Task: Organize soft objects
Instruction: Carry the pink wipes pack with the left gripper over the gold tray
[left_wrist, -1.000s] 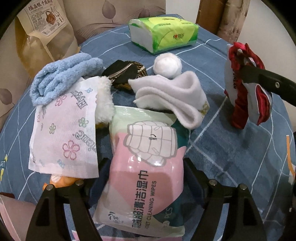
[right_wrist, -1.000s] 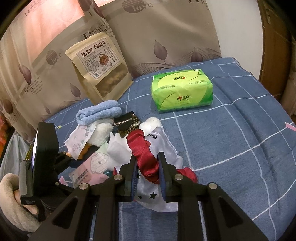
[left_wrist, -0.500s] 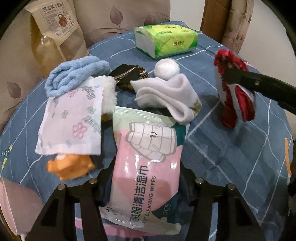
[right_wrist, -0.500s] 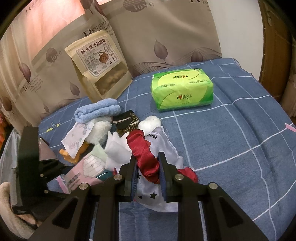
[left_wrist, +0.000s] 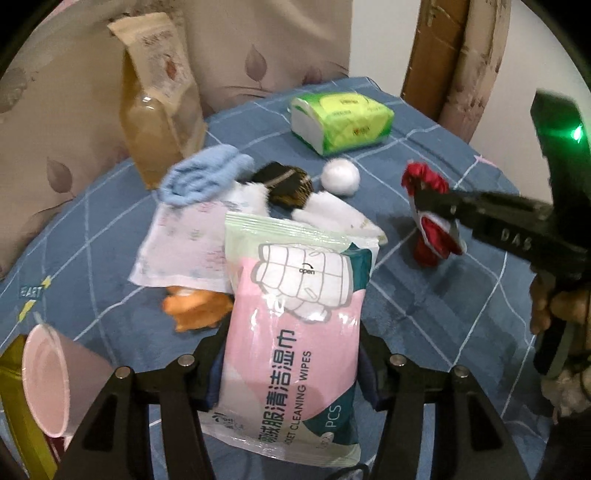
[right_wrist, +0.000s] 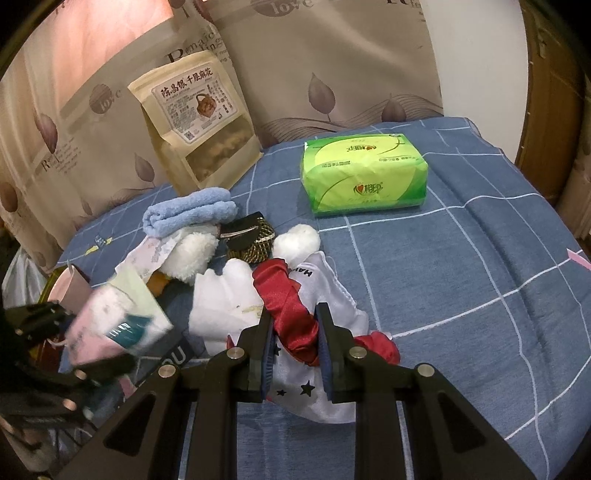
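The left wrist view showed the left gripper (left_wrist: 291, 354) clamping a pink plastic wet-wipes pack (left_wrist: 295, 325) and the right gripper (right_wrist: 295, 332) pinching a red satin scrunchie (right_wrist: 288, 306), while the folded blue terry towel (left_wrist: 203, 177) and white fluffy ball (left_wrist: 340, 176) lay unsorted.

1. The left claw (left_wrist: 291, 373) has black angular arms with round silver screws.
2. The right claw (right_wrist: 295, 343) is black too, with blue pads (right_wrist: 268, 354), raised lettering and a green light on its body.

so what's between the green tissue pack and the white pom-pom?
Nothing: only bare blue checked bedcover between the tissue pack and pom-pom, per right wrist view.
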